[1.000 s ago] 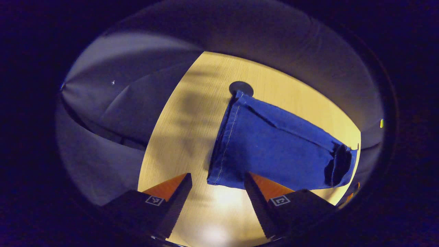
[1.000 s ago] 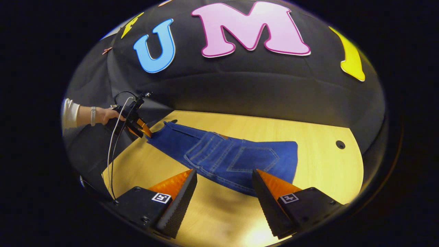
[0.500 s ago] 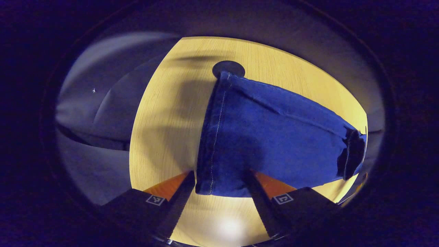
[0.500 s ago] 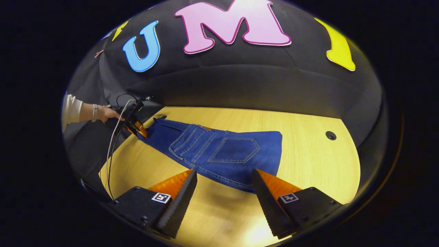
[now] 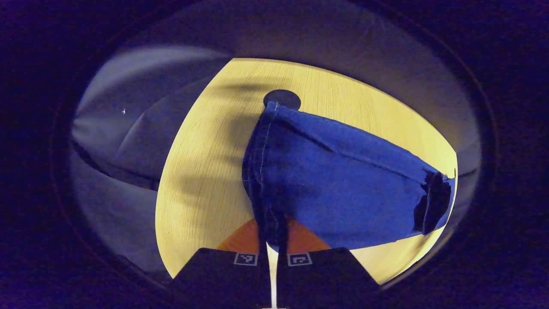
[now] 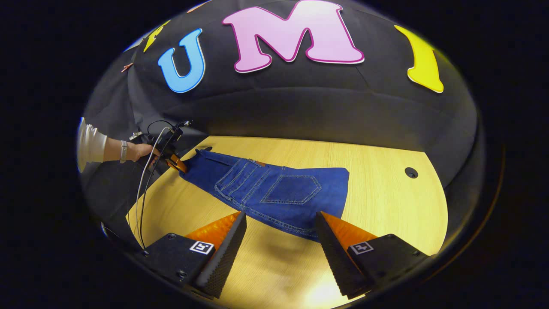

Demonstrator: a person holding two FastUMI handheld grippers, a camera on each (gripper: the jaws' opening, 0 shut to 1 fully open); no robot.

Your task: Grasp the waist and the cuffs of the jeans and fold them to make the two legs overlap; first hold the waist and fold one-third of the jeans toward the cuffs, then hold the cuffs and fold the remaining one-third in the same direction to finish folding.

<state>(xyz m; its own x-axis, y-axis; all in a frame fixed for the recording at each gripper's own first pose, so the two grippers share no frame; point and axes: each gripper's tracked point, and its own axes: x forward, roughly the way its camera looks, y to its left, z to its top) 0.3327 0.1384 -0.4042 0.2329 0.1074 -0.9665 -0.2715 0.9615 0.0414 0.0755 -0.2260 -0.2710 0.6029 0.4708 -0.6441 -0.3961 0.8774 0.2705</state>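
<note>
Blue jeans (image 6: pixel 266 193) lie on the wooden table (image 6: pixel 386 214), partly folded, with a back pocket facing up. In the left gripper view the cuff end of the jeans (image 5: pixel 343 184) stretches away, and my left gripper (image 5: pixel 272 234) is shut on the near corner of the cuffs, the hem bunched between the fingers. The right gripper view shows that same gripper (image 6: pixel 176 163) far off at the cuff end, held by a hand (image 6: pixel 139 151). My right gripper (image 6: pixel 279 240) hovers open just short of the jeans' near edge, with nothing between its fingers.
A dark round hole (image 5: pixel 282 98) in the table sits just past the far cuff corner, and another hole (image 6: pixel 411 172) lies to the right of the jeans. Black cloth walls surround the table. A cable (image 6: pixel 143 197) hangs from the far gripper.
My left gripper moved onto the cuff corner and shut on it, bunching the hem. The right gripper stayed open and nearly still near the folded edge.
</note>
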